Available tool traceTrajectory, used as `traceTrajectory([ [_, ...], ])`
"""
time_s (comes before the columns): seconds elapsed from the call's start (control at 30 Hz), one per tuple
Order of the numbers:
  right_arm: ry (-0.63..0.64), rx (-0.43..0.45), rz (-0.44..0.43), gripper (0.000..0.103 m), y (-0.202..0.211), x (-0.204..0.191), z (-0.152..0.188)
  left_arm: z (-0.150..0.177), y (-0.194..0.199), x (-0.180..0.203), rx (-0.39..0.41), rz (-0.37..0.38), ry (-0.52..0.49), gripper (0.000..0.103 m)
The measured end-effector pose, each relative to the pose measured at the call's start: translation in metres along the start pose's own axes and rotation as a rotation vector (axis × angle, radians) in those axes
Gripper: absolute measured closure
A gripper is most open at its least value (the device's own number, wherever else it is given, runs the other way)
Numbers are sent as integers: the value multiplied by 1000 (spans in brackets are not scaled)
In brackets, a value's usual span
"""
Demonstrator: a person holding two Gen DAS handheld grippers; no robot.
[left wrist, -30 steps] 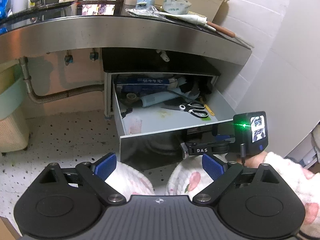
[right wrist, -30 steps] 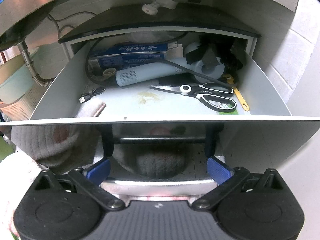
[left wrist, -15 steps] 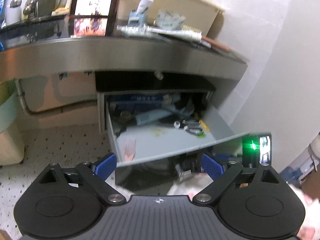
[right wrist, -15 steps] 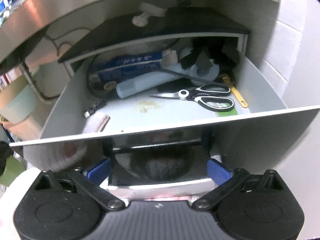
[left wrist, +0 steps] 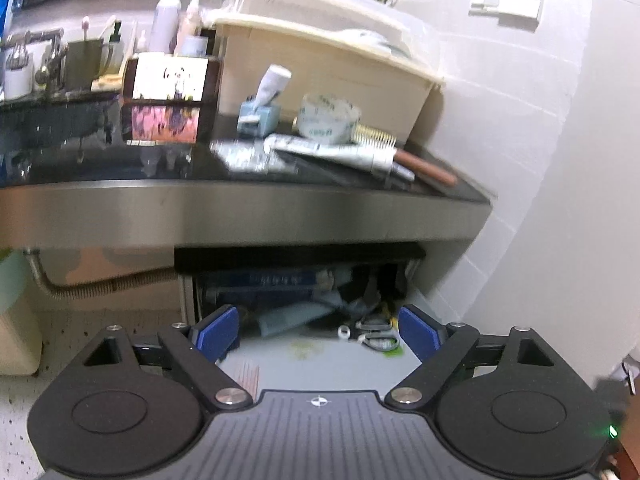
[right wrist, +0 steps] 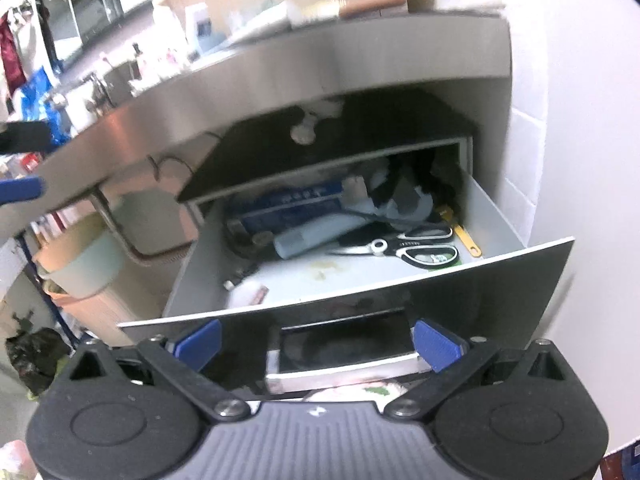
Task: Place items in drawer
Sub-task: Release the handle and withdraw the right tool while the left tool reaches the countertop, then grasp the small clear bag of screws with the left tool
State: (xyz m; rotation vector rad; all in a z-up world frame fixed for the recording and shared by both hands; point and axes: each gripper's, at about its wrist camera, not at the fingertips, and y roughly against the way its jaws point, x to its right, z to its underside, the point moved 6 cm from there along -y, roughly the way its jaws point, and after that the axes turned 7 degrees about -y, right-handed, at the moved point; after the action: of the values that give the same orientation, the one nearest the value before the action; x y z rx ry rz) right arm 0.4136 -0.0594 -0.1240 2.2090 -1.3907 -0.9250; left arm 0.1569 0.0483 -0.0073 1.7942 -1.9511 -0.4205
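Note:
The grey drawer point(right wrist: 492, 236) stands pulled out under the steel counter point(right wrist: 280, 80); it also shows in the left wrist view point(left wrist: 320, 356). Inside lie black-handled scissors point(right wrist: 416, 248), a pale blue tube point(right wrist: 316, 236), a blue box point(right wrist: 288, 204) and a yellow tool point(right wrist: 466, 234). On the counter top lie a white tube point(left wrist: 332, 150), a brush with a brown handle point(left wrist: 424, 166) and a tape roll point(left wrist: 328, 116). My left gripper point(left wrist: 318, 330) is open and empty, raised facing the counter. My right gripper point(right wrist: 318, 340) is open in front of the drawer front panel point(right wrist: 440, 304).
A beige plastic bin point(left wrist: 320, 68) stands on the counter by the white tiled wall point(left wrist: 560, 160). A picture box point(left wrist: 168, 100), bottles point(left wrist: 166, 20) and a tap point(left wrist: 44, 60) are further left. A flexible pipe point(left wrist: 100, 286) runs under the counter. A pale basin point(right wrist: 80, 268) sits left of the drawer.
My left gripper has risen, so the counter top now fills its view and the drawer sits low. My right gripper has drawn back and to the left, away from the drawer handle.

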Motion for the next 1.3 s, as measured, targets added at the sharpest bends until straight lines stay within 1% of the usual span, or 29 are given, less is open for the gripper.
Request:
traceTrajectory([
  [0.03, 2, 9, -6, 0, 7, -1, 0, -5, -1, 1, 11, -5, -8, 17],
  [0.1, 6, 24, -8, 0, 20, -2, 0, -18, -6, 4, 26, -17, -29, 22],
  [0.17, -2, 32, -8, 0, 32, -1, 1, -30, -13, 5, 36, -38, -43, 24],
  [0.23, -27, 33, -21, 0, 42, 2, 2, -41, -19, 4, 47, -59, -52, 29],
  [0.27, -43, 37, -24, 0, 47, 4, 2, -47, -23, 3, 50, -69, -53, 35],
  [0.3, -55, 40, -24, 0, 51, 5, 3, -54, -28, 2, 55, -78, -53, 37],
  [0.4, -82, 43, -23, 0, 57, 9, 6, -72, -43, -1, 71, -113, -64, 37],
  [0.53, -99, 37, -22, 0, 61, 13, 11, -96, -65, -13, 95, -183, -57, 38],
  [0.63, -117, 29, -23, 0, 61, 16, 13, -108, -84, -26, 91, -221, -19, 44],
  [0.7, -120, 26, -25, 0, 61, 17, 13, -113, -95, -35, 80, -223, 16, 52],
  [0.73, -119, 26, -24, 0, 60, 18, 13, -115, -101, -39, 74, -225, 34, 54],
  [0.77, -120, 26, -24, 0, 60, 18, 13, -116, -106, -42, 65, -232, 36, 59],
  [0.87, -121, 27, -29, 0, 59, 17, 11, -119, -122, -49, 38, -252, 42, 62],
  [0.97, -118, 27, -32, 0, 58, 16, 10, -118, -131, -52, 14, -279, 25, 75],
  [1.03, -122, 26, -32, 0, 58, 16, 9, -116, -130, -51, 19, -283, 18, 76],
  [1.13, -138, 18, -31, 0, 56, 19, 9, -115, -132, -47, 16, -294, -33, 76],
  [1.23, -144, 10, -31, 0, 53, 20, 9, -114, -133, -41, 9, -303, -109, 75],
  [1.3, -143, 7, -33, 0, 51, 19, 9, -113, -133, -41, 14, -301, -118, 74],
])
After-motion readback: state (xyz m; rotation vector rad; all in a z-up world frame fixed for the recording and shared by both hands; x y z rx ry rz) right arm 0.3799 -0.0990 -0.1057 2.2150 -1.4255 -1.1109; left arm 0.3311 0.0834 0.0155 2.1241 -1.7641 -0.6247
